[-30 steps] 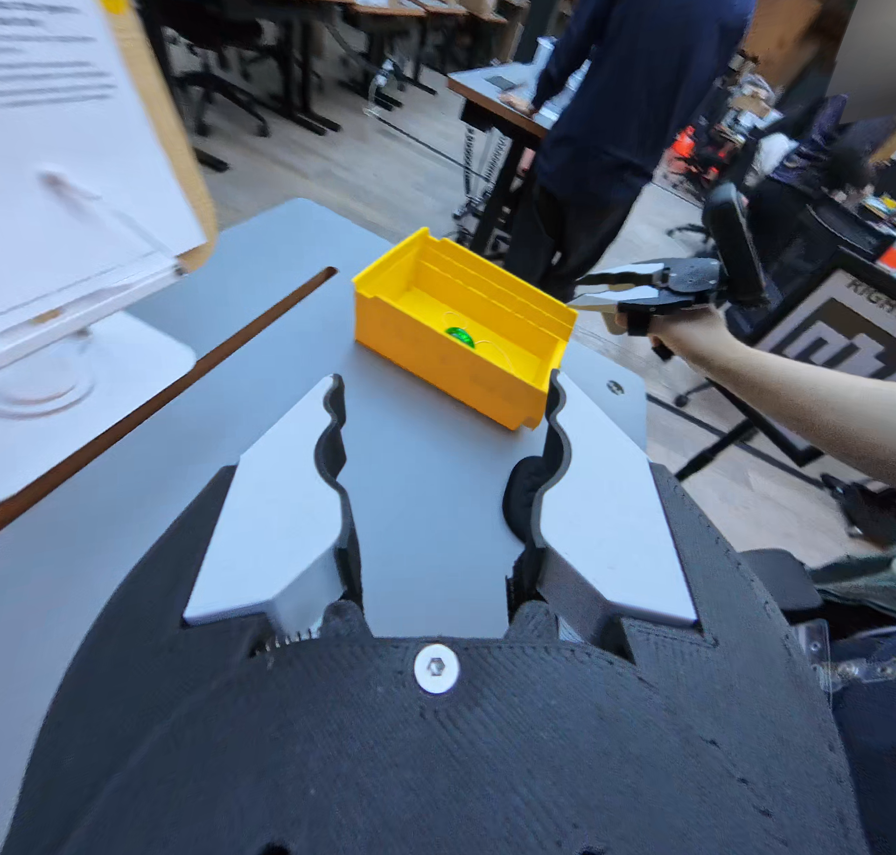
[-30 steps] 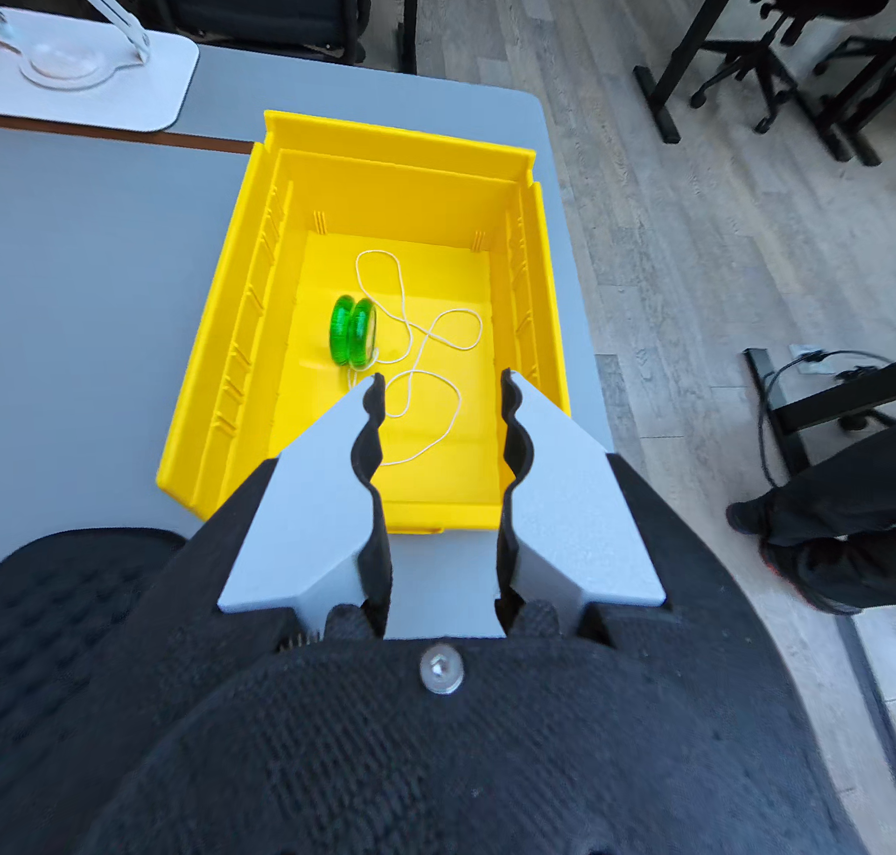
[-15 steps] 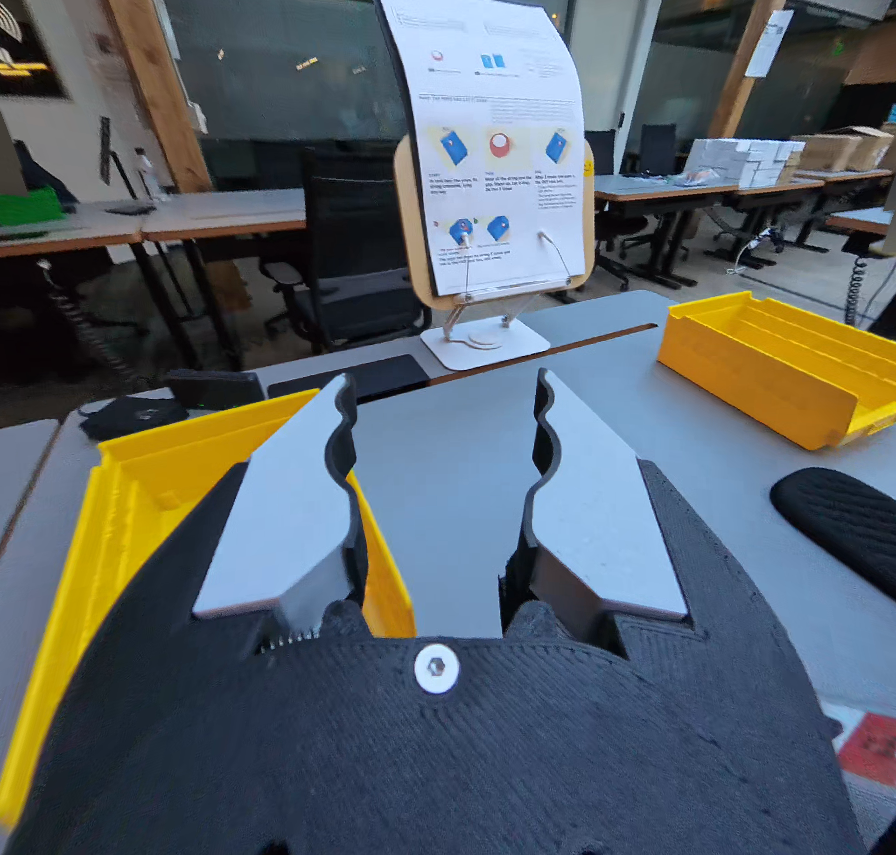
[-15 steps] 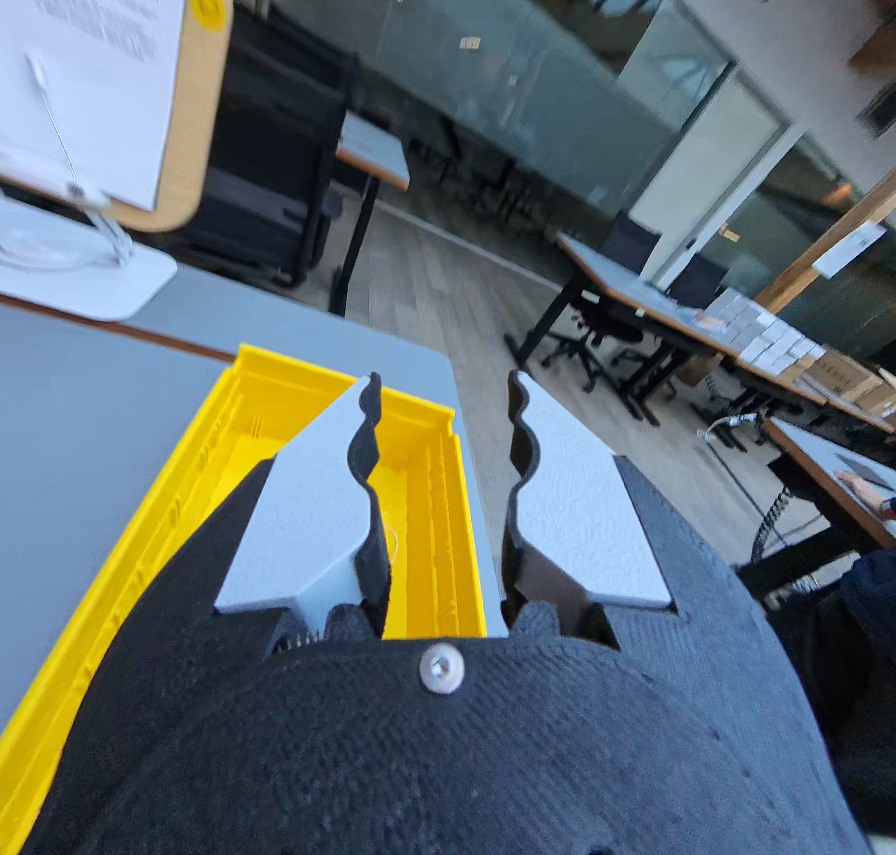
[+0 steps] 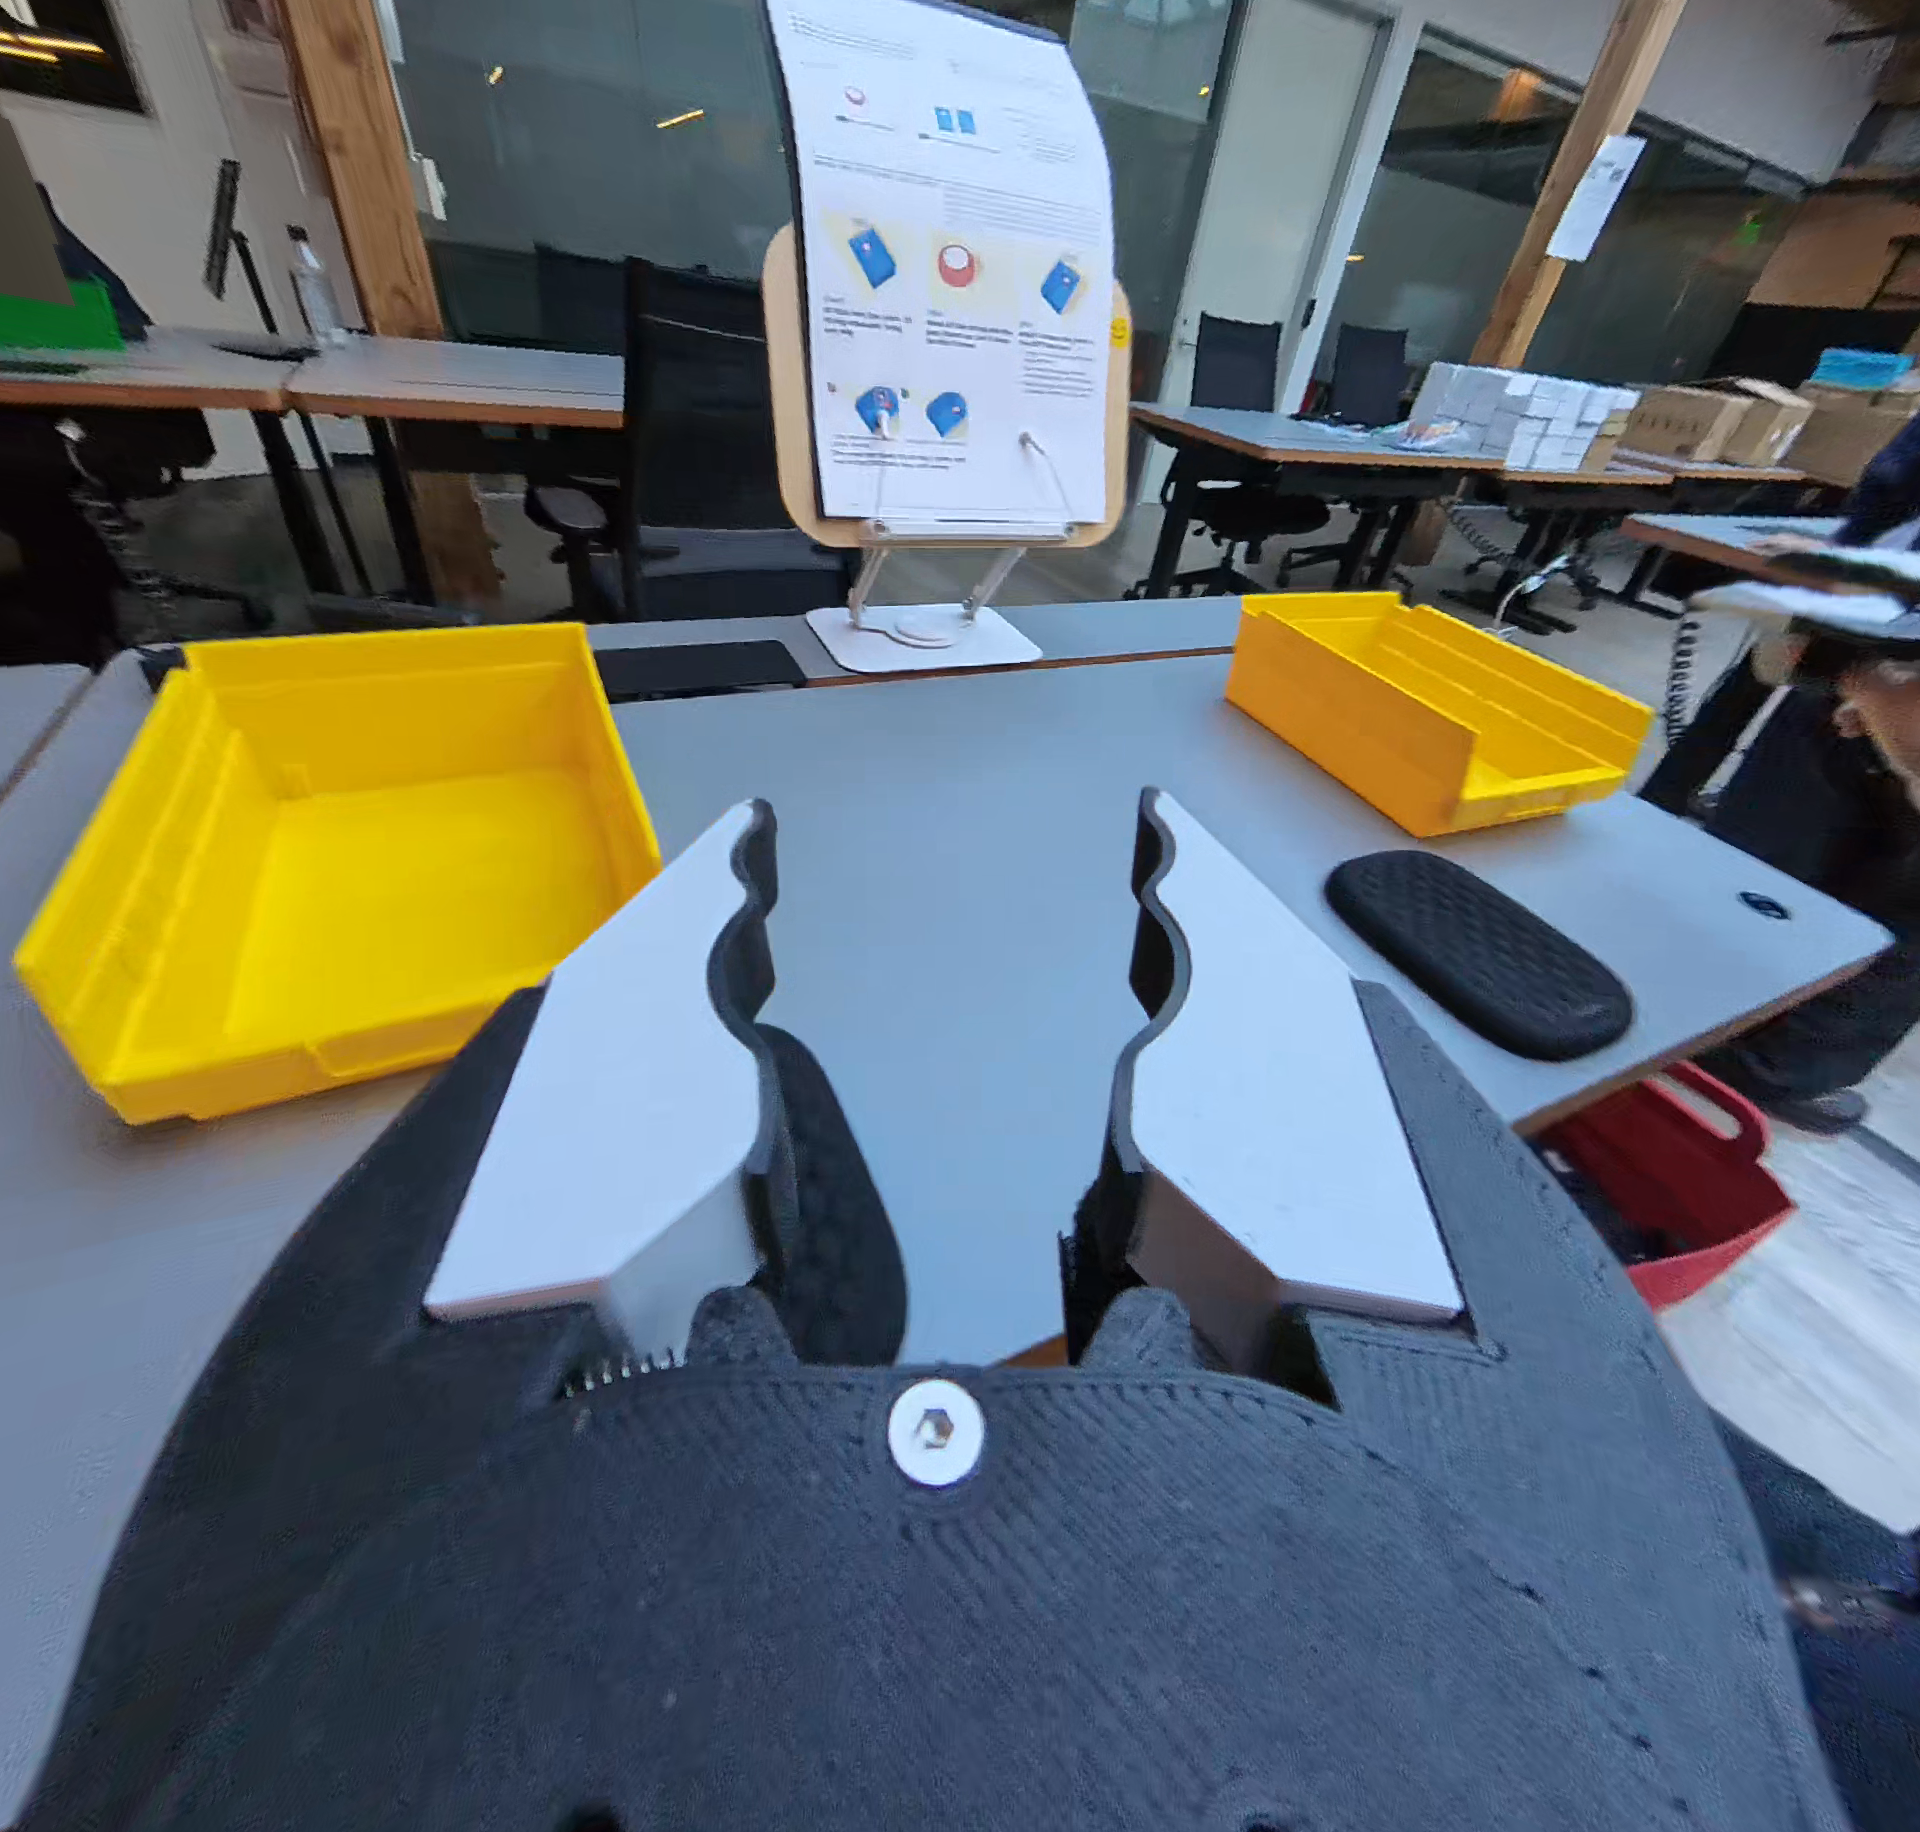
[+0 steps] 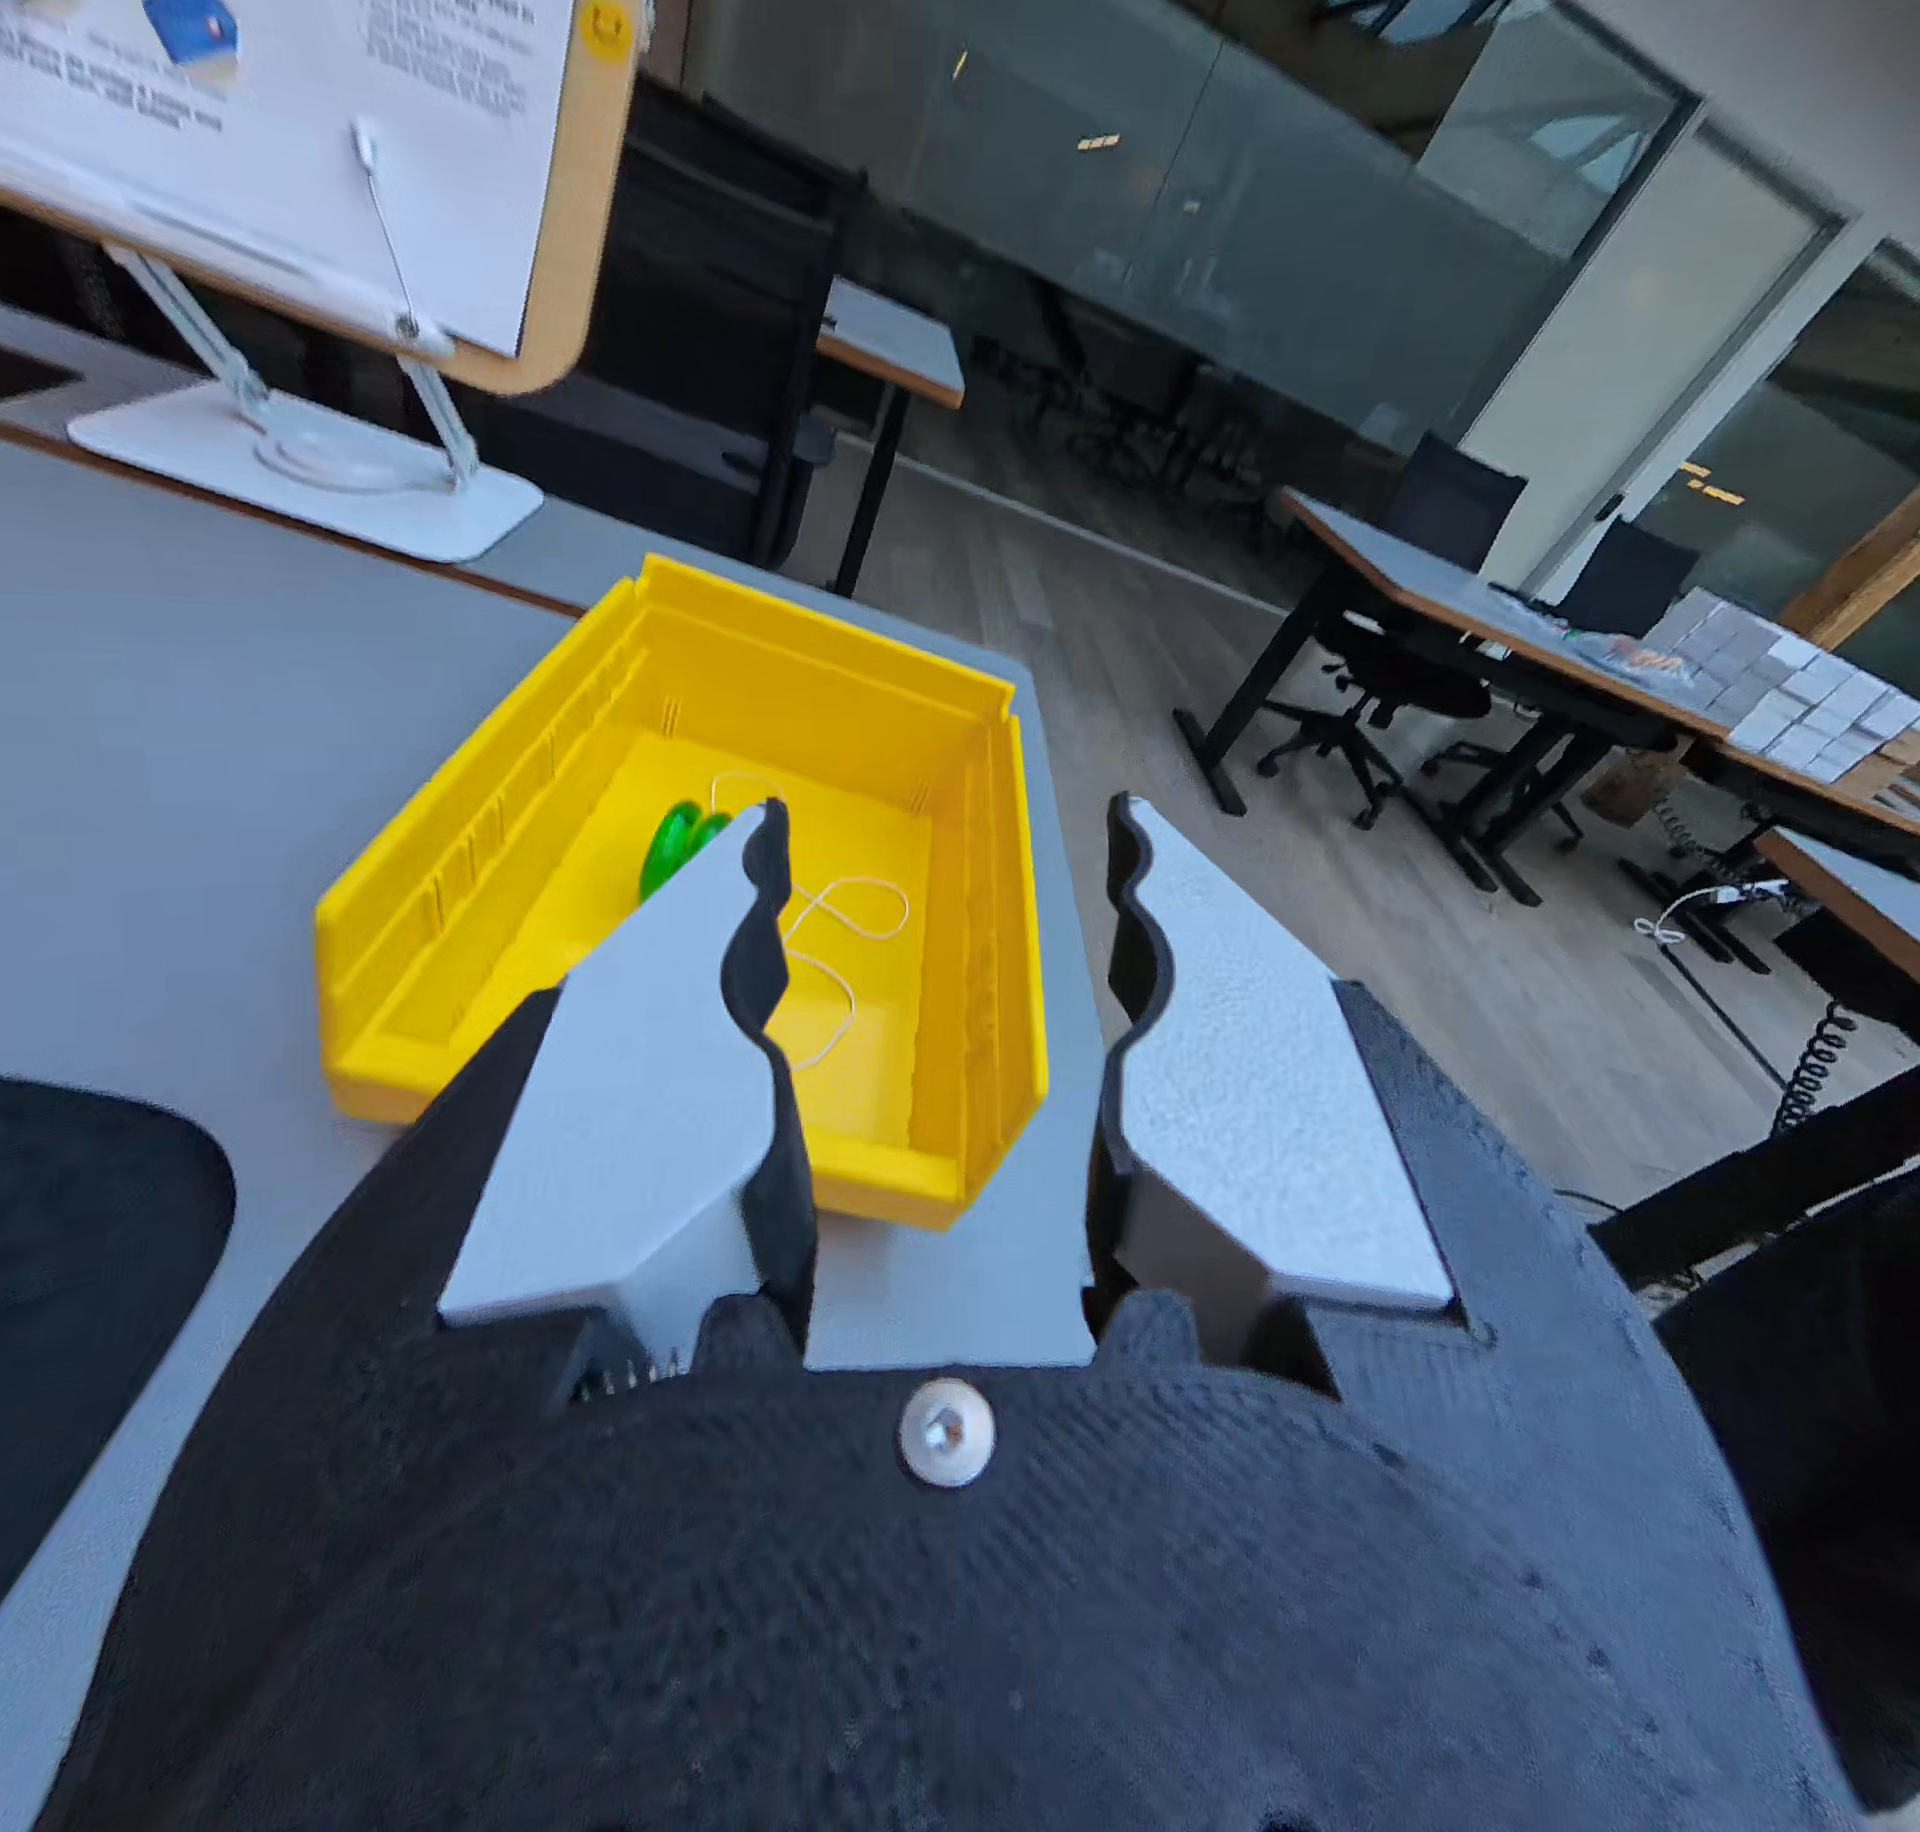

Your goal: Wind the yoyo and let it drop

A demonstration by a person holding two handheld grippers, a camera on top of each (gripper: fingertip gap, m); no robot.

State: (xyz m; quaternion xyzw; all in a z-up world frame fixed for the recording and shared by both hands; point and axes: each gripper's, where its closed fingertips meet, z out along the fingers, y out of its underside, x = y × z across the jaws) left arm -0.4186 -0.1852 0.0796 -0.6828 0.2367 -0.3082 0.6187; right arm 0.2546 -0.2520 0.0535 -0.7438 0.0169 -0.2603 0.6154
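Yoyo [image 6: 681, 842] with loose string [image 6: 842, 941] inside bin [image 6: 436, 909]. Right gripper [image 6: 940, 816] above bin's near end, wide open, empty. Left gripper [image 5: 951, 816] well left of bin, wide open, empty.

Wood-plank floor [image 6: 1195, 702], glass partition walls [image 6: 1195, 224], timber posts [image 5: 343, 172], rows of desks [image 5: 447, 380], black office chairs [image 6: 1382, 702].

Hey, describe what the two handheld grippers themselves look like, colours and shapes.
Both the left gripper and right gripper match: a black ribbed body with a silver hex screw, and two pale grey wedge-shaped fingers with wavy black inner pads. No cables visible.
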